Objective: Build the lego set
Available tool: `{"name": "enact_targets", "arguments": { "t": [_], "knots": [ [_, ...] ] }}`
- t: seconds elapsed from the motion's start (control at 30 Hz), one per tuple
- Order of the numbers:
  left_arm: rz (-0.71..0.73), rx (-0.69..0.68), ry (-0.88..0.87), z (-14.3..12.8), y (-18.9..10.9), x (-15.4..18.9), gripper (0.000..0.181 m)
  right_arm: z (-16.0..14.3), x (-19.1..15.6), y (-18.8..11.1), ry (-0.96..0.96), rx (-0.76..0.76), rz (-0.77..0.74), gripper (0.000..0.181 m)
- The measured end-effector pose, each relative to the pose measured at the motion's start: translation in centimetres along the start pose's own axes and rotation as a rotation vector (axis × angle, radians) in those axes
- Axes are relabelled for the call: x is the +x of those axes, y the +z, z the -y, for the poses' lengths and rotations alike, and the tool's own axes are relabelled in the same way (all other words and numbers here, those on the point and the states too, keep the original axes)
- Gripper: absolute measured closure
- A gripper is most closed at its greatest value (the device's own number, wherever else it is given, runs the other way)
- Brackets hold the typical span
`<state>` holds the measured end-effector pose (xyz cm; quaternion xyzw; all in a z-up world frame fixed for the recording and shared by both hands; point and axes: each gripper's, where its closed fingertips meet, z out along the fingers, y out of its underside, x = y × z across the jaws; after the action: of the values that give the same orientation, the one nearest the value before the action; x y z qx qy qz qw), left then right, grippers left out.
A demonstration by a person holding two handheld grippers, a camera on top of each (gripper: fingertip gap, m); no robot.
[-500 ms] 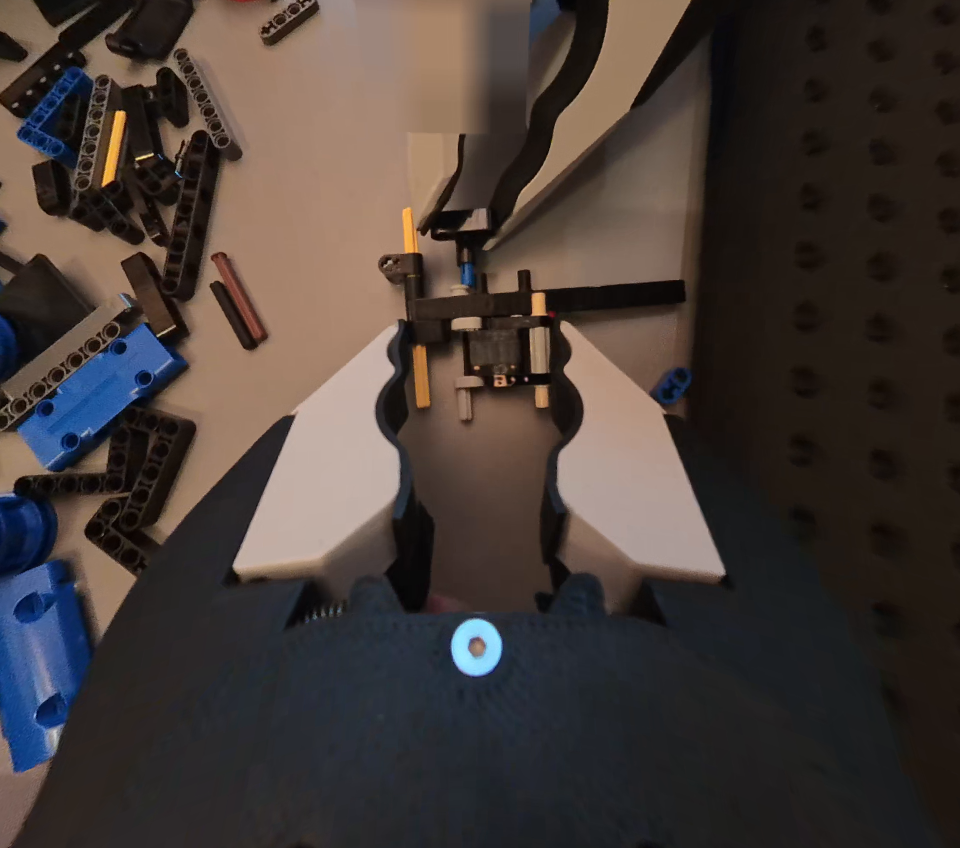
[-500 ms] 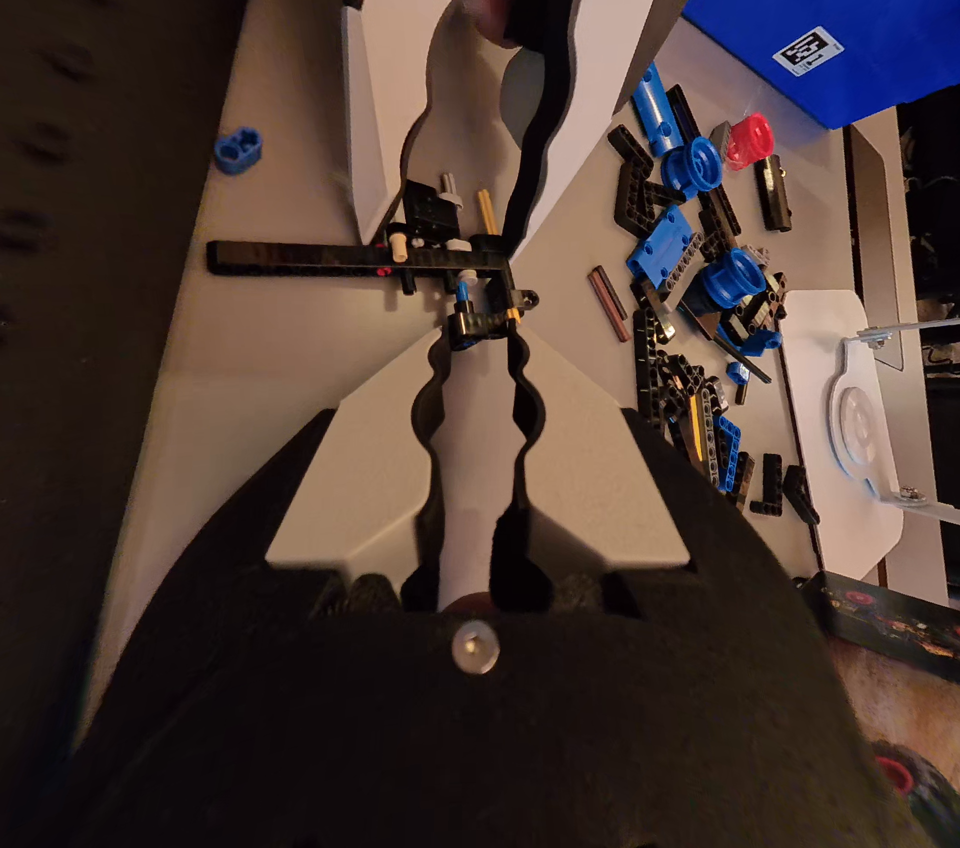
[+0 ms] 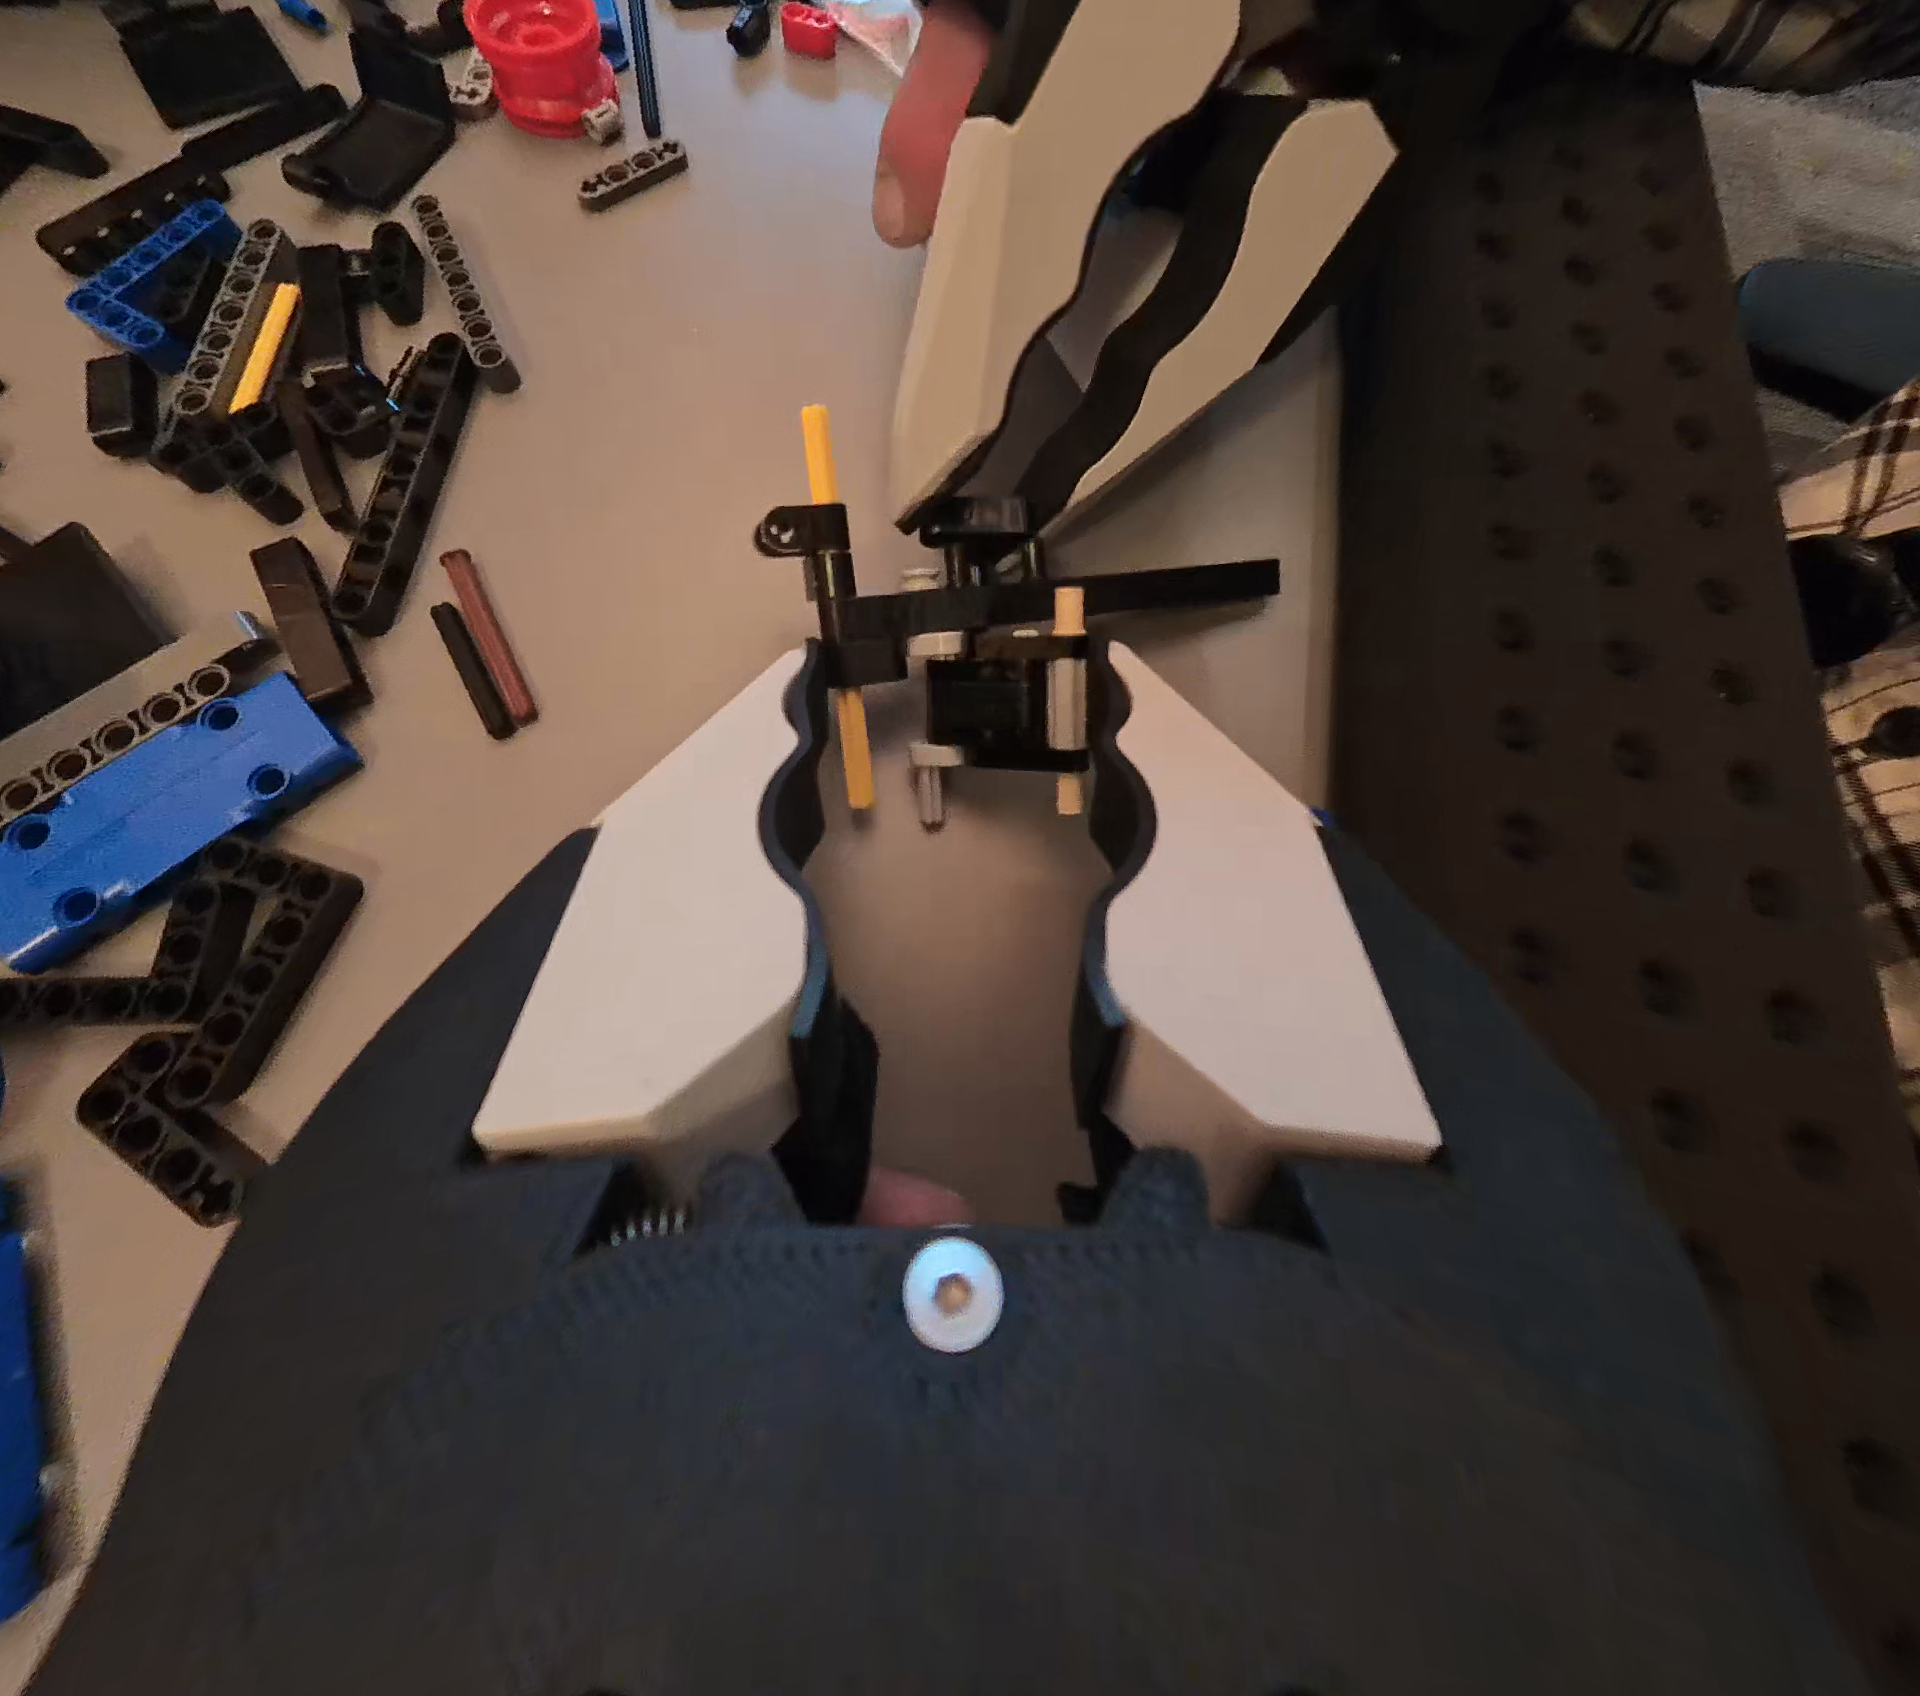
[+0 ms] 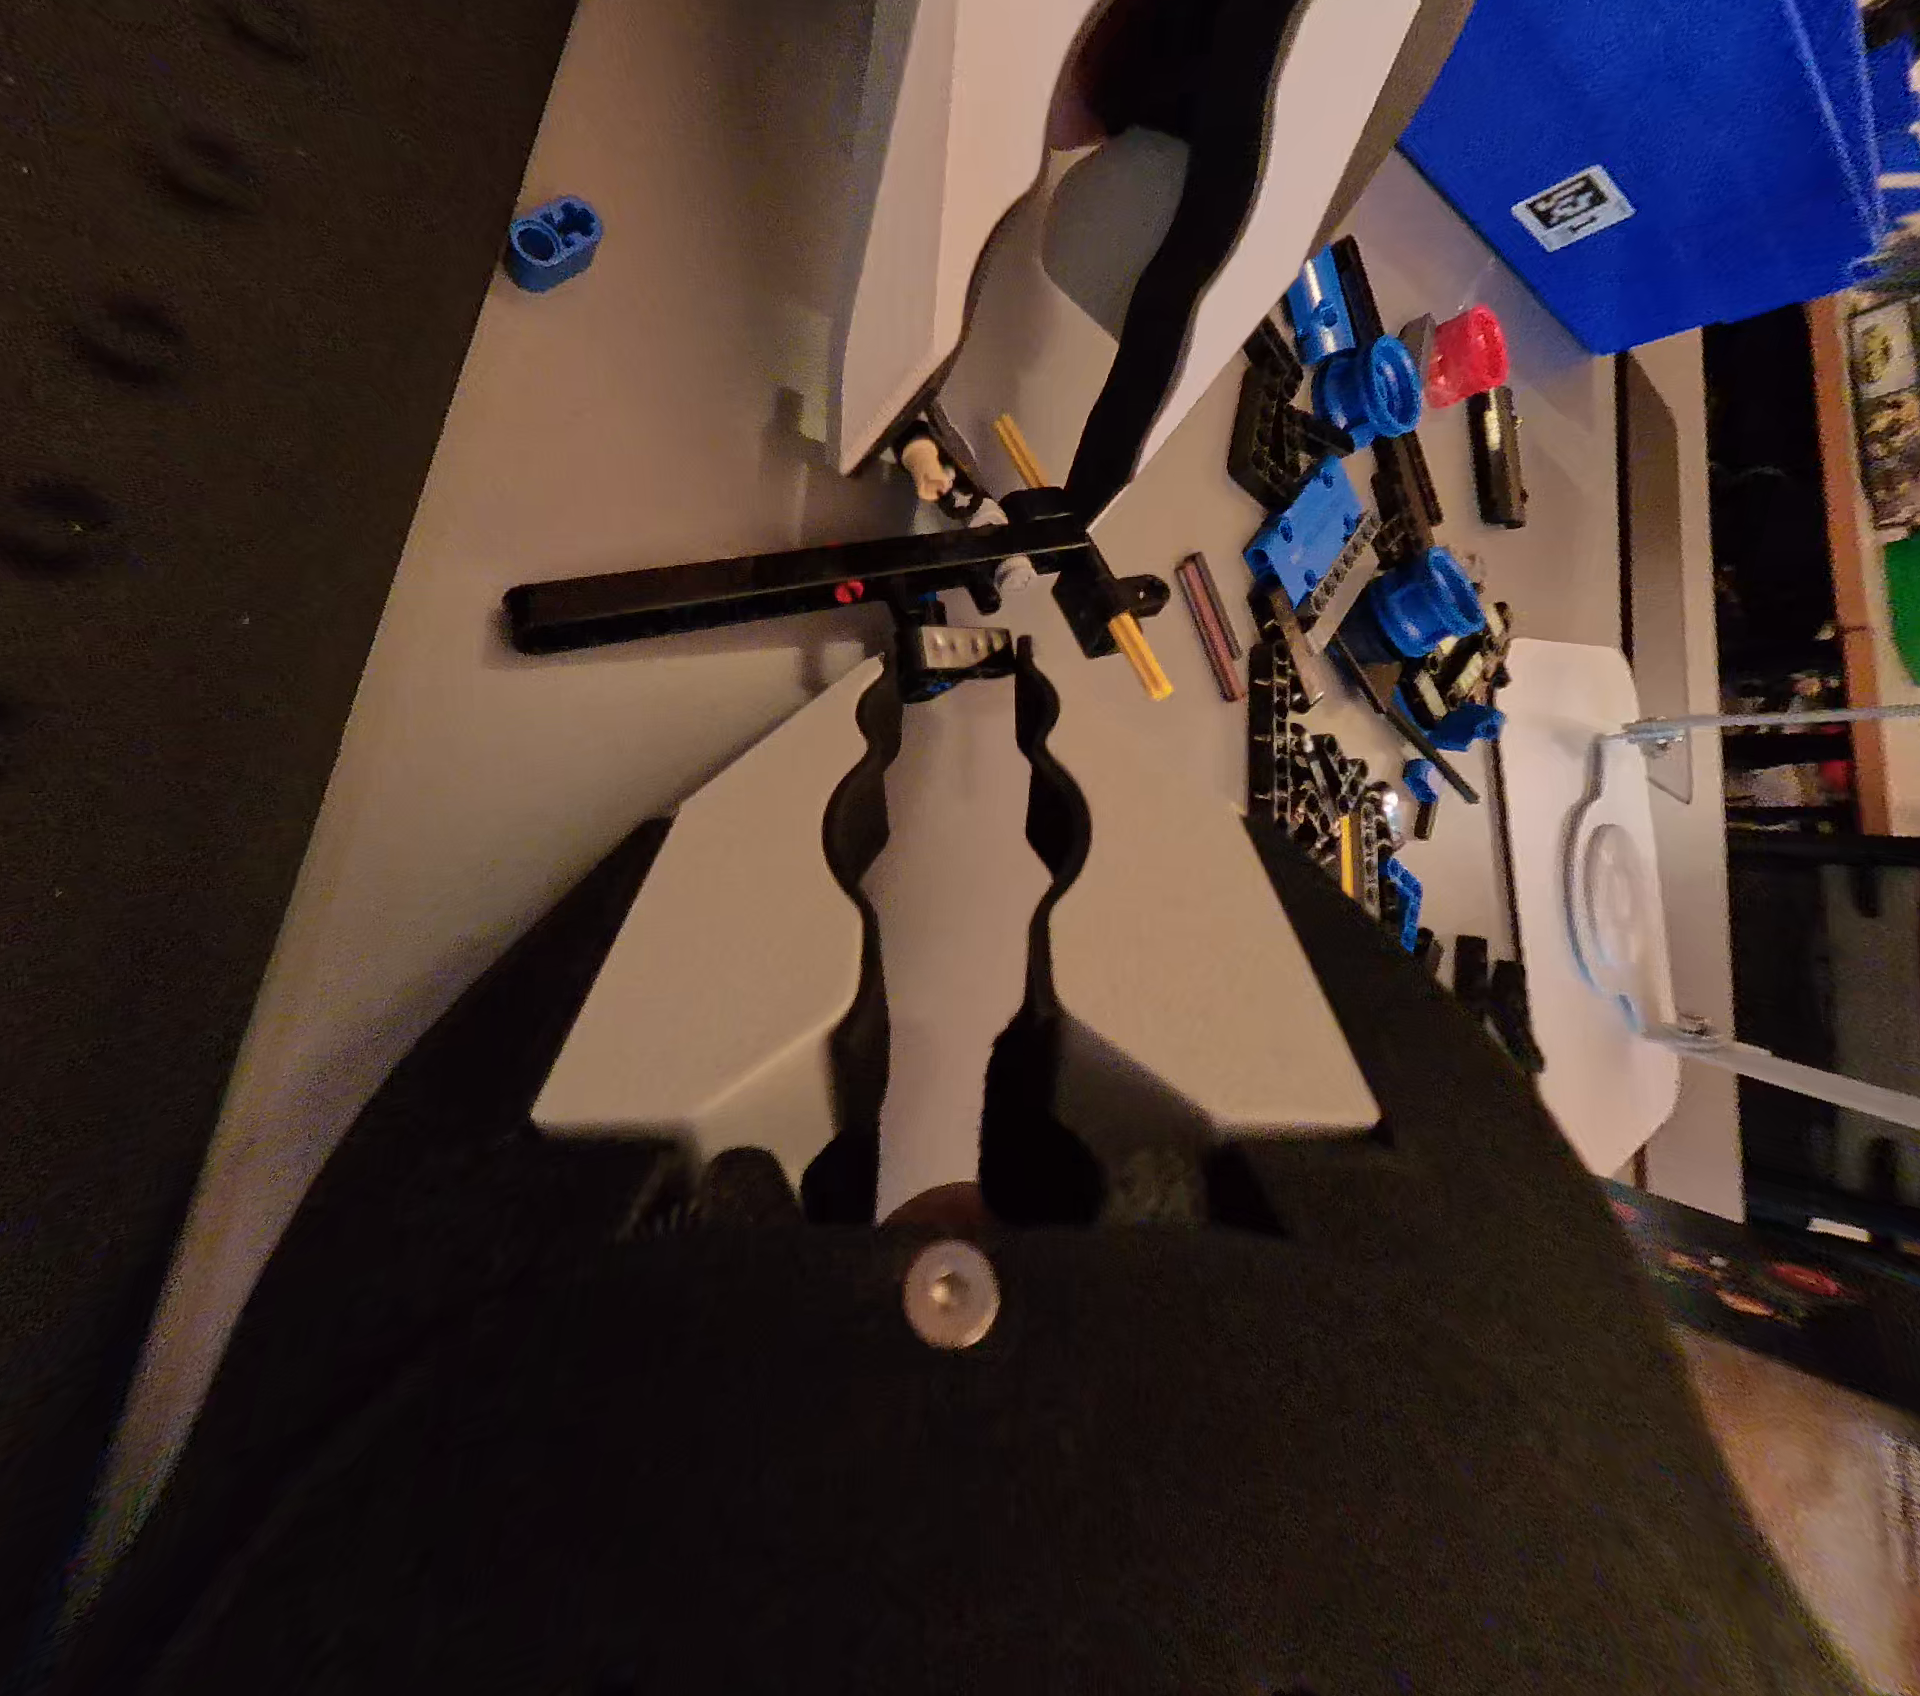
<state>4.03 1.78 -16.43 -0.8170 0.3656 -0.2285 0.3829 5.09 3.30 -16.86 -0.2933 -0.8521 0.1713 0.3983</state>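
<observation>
A small lego assembly [image 3: 997, 711] has a long black beam [image 3: 1143, 586], a yellow axle [image 3: 831, 493], a black block and grey and tan pins. My left gripper [image 3: 958, 680] is shut on it, one finger at the yellow axle side and one at the tan pin side. It also shows in the right wrist view [image 4: 987, 483], holding the assembly [image 4: 790, 586] just above the table. My right gripper [image 4: 954, 664] is shut on a small black and grey piece [image 4: 951, 647] at the beam's underside. It also shows in the left wrist view [image 3: 971, 519], coming from the far side.
Loose black, grey and blue pieces [image 3: 260, 420] lie left of the assembly, with a red wheel [image 3: 535, 51] and a blue plate [image 3: 156, 815]. A dark studded mat [image 3: 1558, 711] borders the table on the right. A small blue connector [image 4: 556, 241] lies by it. A blue bin [image 4: 1662, 36] stands beyond the pile. Less than 4 cm separates the two grippers' tips. From the left gripper's tips to the blue plate [image 3: 156, 815] is close to 11 cm. The right camera catches it too, in the right wrist view [image 4: 1317, 518].
The right gripper's small piece has closed up against the beam, so less of the blue pin shows. The assembly has tilted in the right wrist view. Both grips hold.
</observation>
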Motion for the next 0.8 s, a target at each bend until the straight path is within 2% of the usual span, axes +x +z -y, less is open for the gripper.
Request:
{"name": "enact_targets", "arguments": {
  "t": [0.2,0.4,0.8],
  "knots": [
    [-0.046,0.022,-0.039,0.41,-0.04,-0.05,0.133,0.22,0.01,-0.29,-0.072,0.020,-0.041,0.161],
    [-0.056,-0.028,-0.025,0.07,0.68,-0.08,0.131,0.29,-0.18,-0.12,-0.162,-0.008,-0.070,0.161],
    [-0.028,-0.042,-0.024,-0.08,0.93,-0.33,0.130,0.20,-0.05,0.07,-0.078,-0.051,-0.043,0.161]
  ]
}}
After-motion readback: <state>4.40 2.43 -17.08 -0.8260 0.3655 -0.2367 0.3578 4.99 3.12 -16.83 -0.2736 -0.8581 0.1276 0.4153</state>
